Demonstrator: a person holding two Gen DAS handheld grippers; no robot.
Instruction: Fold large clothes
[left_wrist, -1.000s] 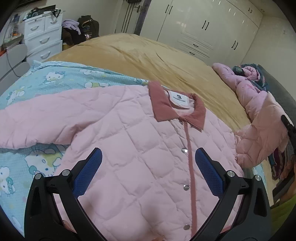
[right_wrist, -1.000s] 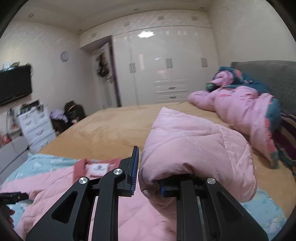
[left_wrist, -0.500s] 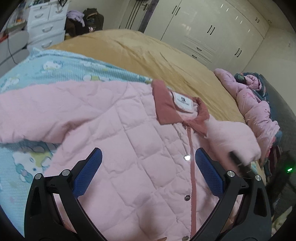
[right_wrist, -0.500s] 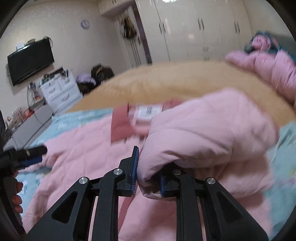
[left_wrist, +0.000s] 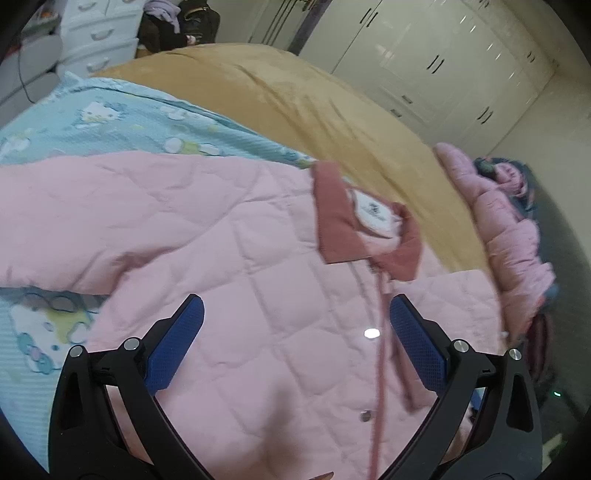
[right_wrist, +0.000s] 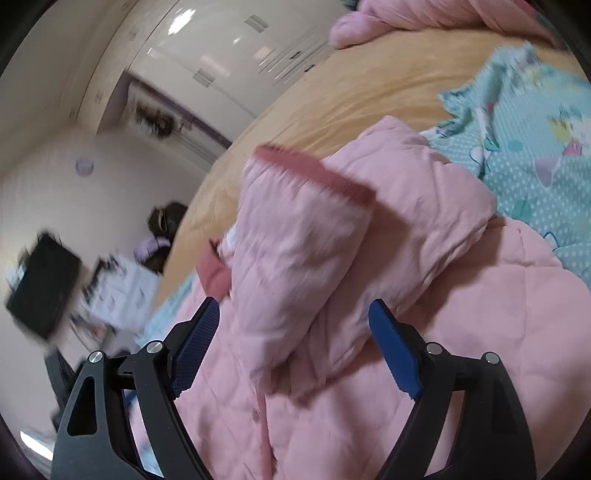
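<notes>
Opening within the last half second, the right gripper (right_wrist: 293, 314) has let go of the sleeve (right_wrist: 306, 258) it was pinching a second ago; its blue pads (right_wrist: 395, 354) now stand wide on either side of the cloth without pressing it. That sleeve, with its darker pink cuff (right_wrist: 314, 173), has been carried over and dropped onto the chest of the pink quilted jacket (left_wrist: 221, 258), just beside the collar (left_wrist: 343, 225), so the first sleeve fold looks done, though the blur leaves it unclear how flat it lies. The left gripper (left_wrist: 295, 321) hovers over the jacket front below the collar, jaws spread and empty. The other sleeve still stretches away from the collar toward the left of the left wrist view, so I judge it comes next. The jacket lies face up, snapped shut, on a blue cartoon-print blanket (left_wrist: 110, 122) over a tan bedspread (left_wrist: 295, 92); a second pink padded garment (left_wrist: 509, 229) lies heaped beyond the collar, well apart. A white neck label (left_wrist: 373, 212) sits inside the collar with a small dark logo, too small to read.
</notes>
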